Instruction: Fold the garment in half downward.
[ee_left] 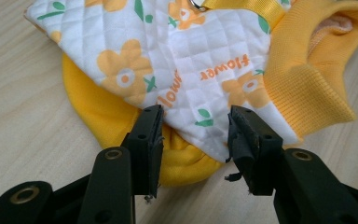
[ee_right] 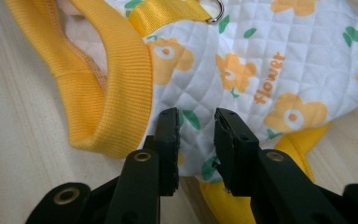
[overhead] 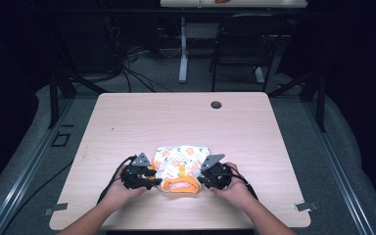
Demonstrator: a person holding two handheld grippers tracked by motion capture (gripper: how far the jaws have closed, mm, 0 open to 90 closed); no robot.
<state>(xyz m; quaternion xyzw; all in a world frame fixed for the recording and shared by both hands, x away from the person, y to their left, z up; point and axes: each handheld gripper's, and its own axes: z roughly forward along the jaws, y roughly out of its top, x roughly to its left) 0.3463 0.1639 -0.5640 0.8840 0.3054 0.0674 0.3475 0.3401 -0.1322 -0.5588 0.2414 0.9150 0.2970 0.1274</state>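
A small quilted vest (overhead: 178,161), white with orange flowers and yellow ribbed trim, lies flat on the table (overhead: 127,122) near its front edge, about midway across. The left gripper (overhead: 152,182) sits at the vest's left side and the right gripper (overhead: 201,180) at its right, each held in a hand (overhead: 120,192). In the left gripper view, the jaws stand apart over the vest's white edge, gripping nothing; the yellow layer beneath is partly hidden by them. In the right gripper view, the jaws are likewise parted, the gap narrower, with the quilted edge lying between them; whether the pads touch the cloth cannot be made out. The yellow collar (ee_right: 107,93) gapes open beside the right gripper. A yellow strap (ee_right: 163,11) with a metal ring (ee_right: 216,13) is cut off at the frame's top. Beyond the vest, a dark round plug (overhead: 216,105) sits near the table's far edge.
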